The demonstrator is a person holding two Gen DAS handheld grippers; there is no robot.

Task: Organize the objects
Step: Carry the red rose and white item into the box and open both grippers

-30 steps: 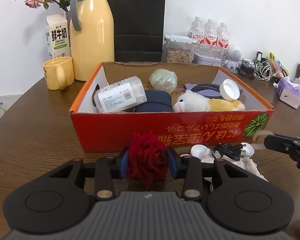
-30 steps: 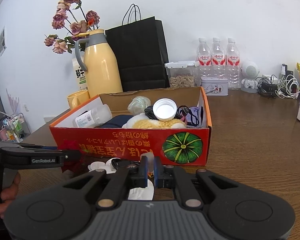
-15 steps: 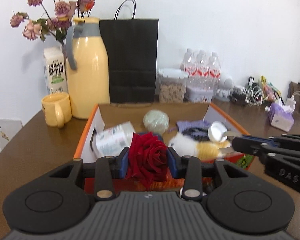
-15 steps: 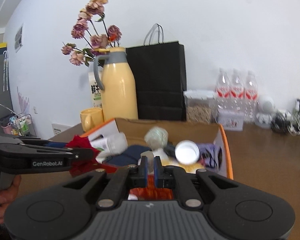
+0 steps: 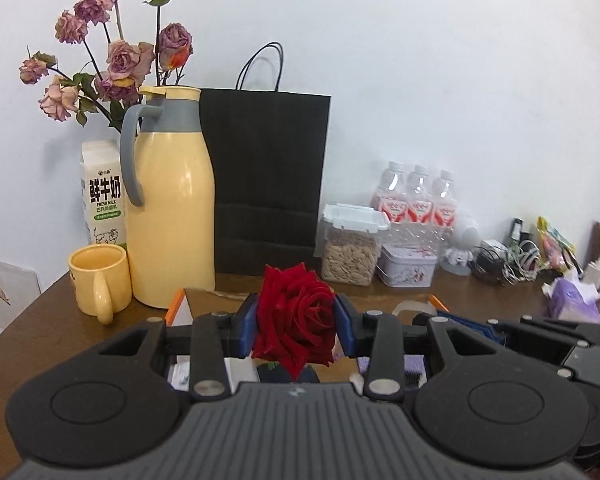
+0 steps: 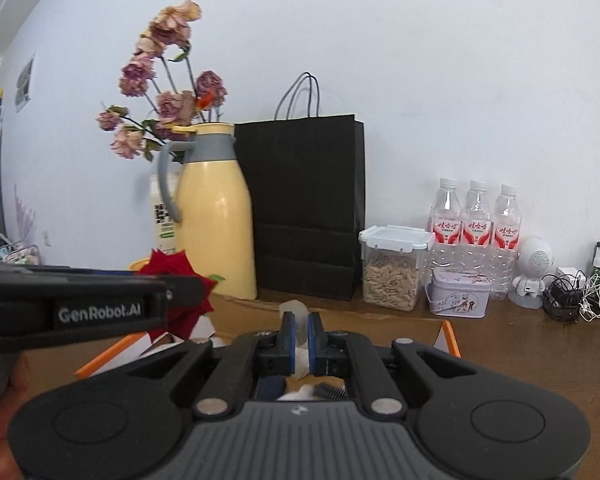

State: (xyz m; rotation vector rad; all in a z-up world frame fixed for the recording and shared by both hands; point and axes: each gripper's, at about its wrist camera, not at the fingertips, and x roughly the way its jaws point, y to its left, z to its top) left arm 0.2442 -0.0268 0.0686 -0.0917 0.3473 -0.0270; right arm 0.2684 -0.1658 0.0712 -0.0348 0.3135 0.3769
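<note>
The left gripper (image 5: 295, 322) is clamped on a red rose (image 5: 296, 320): its blue pads press the bloom at 3 and 9 o'clock, holding the flower by the head with no stem in sight. The bloom is deep crimson, fully opened, with layered petals that bulge slightly between the pads; the grip appears light enough to hold it without crushing. The right gripper (image 6: 299, 336) has its jaws nearly closed on a thin, pale translucent piece (image 6: 296, 314) that projects past the pad tips; what that piece is cannot be determined.

Both tools hang above an open cardboard box (image 5: 176, 308) with an orange rim, so each held item is positioned over the container. Judged from the task, this is a carry step with release into the box still to come. Beneath the jaws, box contents show only in fragments.

Beyond the box, at 11 o'clock on the worktop (image 5: 40, 320), stand a yellow mug (image 5: 98, 274) and a yellow thermos jug (image 5: 172, 200), with a milk carton (image 5: 102, 196) and dried roses (image 5: 116, 56) behind. At 12 o'clock is a black paper bag (image 5: 268, 184); at 1 o'clock, a clear seed container (image 5: 352, 248), a small tin (image 5: 406, 270) and three water bottles (image 5: 418, 200).
</note>
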